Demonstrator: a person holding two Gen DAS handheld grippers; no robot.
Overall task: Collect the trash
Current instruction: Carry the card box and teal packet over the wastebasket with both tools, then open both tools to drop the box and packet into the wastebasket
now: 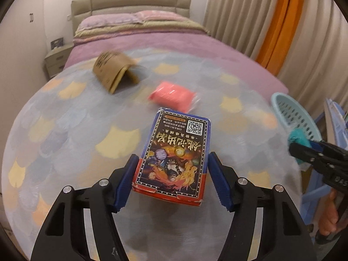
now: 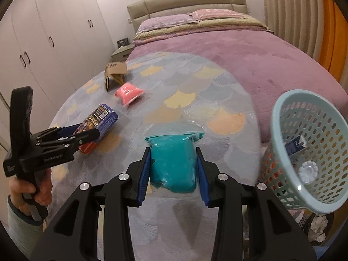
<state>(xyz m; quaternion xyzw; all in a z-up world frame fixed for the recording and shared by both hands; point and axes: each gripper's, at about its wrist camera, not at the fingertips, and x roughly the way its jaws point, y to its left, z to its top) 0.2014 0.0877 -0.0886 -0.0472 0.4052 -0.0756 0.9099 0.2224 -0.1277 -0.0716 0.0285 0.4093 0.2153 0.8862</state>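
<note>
A printed card box [image 1: 174,152], blue and red with a QR code, sits between the pads of my left gripper [image 1: 173,158], which is shut on its sides; in the right wrist view the box [image 2: 97,121] tilts up off the bedspread in that gripper [image 2: 87,132]. My right gripper [image 2: 174,150] is shut on a teal packet [image 2: 171,165] in clear wrap, also seen as the teal packet [image 1: 296,139] at the right gripper [image 1: 295,150]. A pink packet [image 1: 171,95] [image 2: 129,92] and a folded brown cardboard piece [image 1: 113,69] [image 2: 115,71] lie further up the bed.
A pale blue perforated basket [image 2: 282,113] [image 1: 280,100] stands at the bed's right edge with a carton [image 2: 296,144] and a white cap inside. Below it is a dark bin with crumpled paper [image 2: 318,226]. Wardrobes on the left, curtains on the right.
</note>
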